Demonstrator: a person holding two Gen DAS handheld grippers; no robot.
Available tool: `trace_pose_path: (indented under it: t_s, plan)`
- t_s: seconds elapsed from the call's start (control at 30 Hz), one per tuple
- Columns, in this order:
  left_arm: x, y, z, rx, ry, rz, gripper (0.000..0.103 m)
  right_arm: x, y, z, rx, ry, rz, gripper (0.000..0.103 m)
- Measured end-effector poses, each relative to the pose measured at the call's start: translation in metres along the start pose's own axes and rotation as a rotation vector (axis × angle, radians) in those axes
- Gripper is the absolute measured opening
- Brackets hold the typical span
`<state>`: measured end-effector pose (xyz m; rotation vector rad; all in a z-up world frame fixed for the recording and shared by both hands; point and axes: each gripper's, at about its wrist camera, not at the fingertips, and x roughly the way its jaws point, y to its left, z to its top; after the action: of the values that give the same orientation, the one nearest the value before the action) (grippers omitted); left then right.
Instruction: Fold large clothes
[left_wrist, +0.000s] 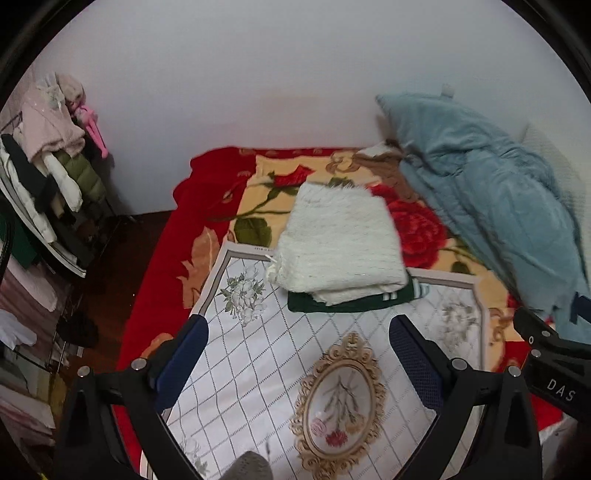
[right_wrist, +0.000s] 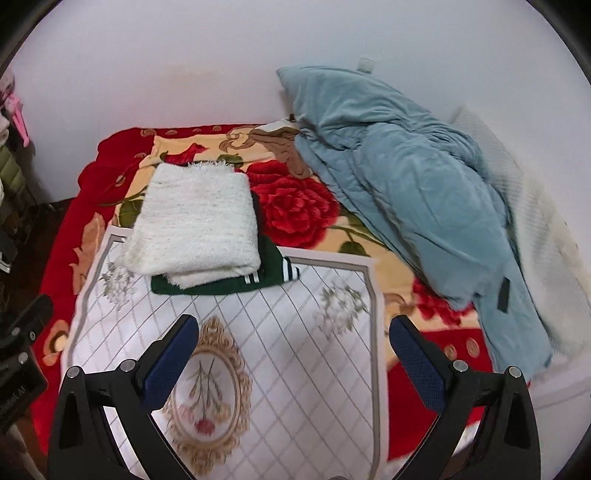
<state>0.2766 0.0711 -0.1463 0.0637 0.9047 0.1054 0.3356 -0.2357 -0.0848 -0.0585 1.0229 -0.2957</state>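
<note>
A folded fluffy white sweater (left_wrist: 340, 243) lies on top of a folded dark green garment (left_wrist: 351, 301) at the far edge of a white printed mat (left_wrist: 280, 362) on the bed. The same stack shows in the right wrist view, white sweater (right_wrist: 195, 232) over green garment (right_wrist: 225, 284), on the mat (right_wrist: 295, 350). My left gripper (left_wrist: 299, 332) is open and empty above the mat, short of the stack. My right gripper (right_wrist: 295, 328) is open and empty, also above the mat and to the right of the stack.
A red rose blanket (left_wrist: 417, 225) covers the bed. A crumpled blue quilt (right_wrist: 417, 199) lies along the right side by the wall. A rack of hanging clothes (left_wrist: 55, 177) stands to the left of the bed. The right gripper's body (left_wrist: 554, 365) shows at the left view's right edge.
</note>
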Motion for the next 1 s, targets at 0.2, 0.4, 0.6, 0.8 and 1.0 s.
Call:
trace_pose_path:
  t_s: [0.2,0.4,0.6,0.8,1.0]
  plan:
    - [-0.081,-0.006,0.001,-0.003,-0.063,-0.007,0.1,-0.102,-0.045,-0.007,0.025,-0.08,0.01,0.103]
    - [-0.131,-0.013,0.006,-0.01,-0.053,-0.021,0.1,-0.18,-0.071,-0.01,0.018,-0.132,0.031,0.103]
    - [-0.165,-0.015,0.007,-0.024,-0.05,-0.009,0.1,-0.241,-0.085,-0.013,0.015,-0.181,0.038,0.103]
    - [-0.19,-0.013,0.004,-0.051,-0.065,-0.008,0.1,-0.273,-0.092,-0.015,0.001,-0.192,0.069,0.103]
    - [-0.205,-0.016,0.0,-0.05,-0.097,0.01,0.1,-0.289,-0.098,-0.018,-0.011,-0.201,0.079,0.103]
